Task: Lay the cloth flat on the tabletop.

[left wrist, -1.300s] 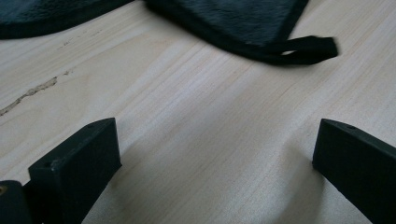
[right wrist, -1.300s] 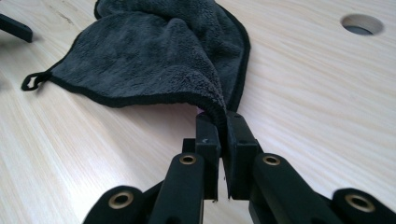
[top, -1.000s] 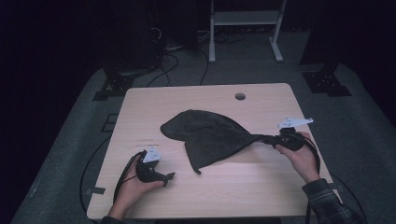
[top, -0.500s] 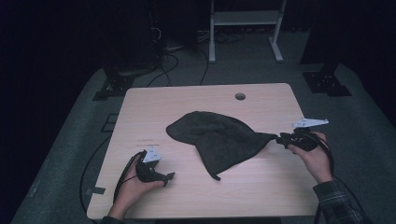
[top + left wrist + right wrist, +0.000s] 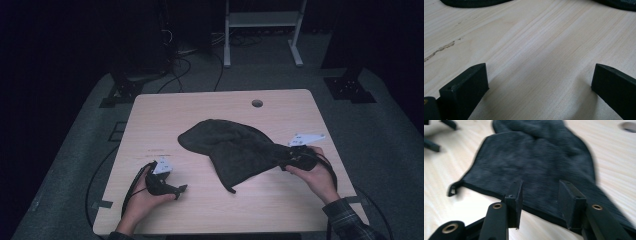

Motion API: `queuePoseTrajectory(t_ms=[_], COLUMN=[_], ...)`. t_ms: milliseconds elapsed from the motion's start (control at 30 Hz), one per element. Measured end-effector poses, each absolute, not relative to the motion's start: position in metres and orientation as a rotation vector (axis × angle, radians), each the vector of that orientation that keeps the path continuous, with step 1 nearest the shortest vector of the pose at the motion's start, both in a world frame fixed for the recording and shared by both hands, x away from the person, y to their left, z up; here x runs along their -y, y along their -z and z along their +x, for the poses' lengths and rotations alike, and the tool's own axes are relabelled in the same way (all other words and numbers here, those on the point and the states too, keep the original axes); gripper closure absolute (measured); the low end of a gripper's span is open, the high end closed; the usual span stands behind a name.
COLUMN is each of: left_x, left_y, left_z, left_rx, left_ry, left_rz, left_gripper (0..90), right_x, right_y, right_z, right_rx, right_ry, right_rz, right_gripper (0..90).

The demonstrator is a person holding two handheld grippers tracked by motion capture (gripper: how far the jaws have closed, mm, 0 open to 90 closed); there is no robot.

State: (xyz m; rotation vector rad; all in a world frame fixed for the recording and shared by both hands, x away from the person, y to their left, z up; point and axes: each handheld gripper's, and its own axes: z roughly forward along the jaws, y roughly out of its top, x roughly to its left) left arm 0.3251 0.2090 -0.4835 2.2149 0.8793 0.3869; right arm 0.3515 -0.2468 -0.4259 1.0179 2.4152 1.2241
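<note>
Hovering right tool, parted, over cloth

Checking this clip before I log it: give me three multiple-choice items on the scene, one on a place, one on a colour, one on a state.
1. Where does the dark cloth lie on the table?
A. middle to right side
B. far left corner
C. on the floor

2. What colour is the cloth?
A. white
B. black
C. red

3. How do the left gripper's jaws stand?
A. shut on the cloth
B. shut on a cable
C. open over bare wood

Key: 1 A, the high view shows it reaching to the right gripper; 2 B, black in both views; 3 C, bare wood shows between the jaws.
</note>
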Motion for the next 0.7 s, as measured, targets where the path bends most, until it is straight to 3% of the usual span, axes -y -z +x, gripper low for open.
queuePoseTrajectory(t_ms=[700], left_x=[-0.209], left_y=[0.484], left_z=[0.325], left_rx=[-0.879], left_ry=[-0.388], left_rz=[2.214], left_gripper=[0.0], right_x=[0.129], right_y=[0.46], right_z=[0.337], right_rx=[-2.673], right_ry=[-1.248], right_rz=[0.722], right_gripper=[48.0])
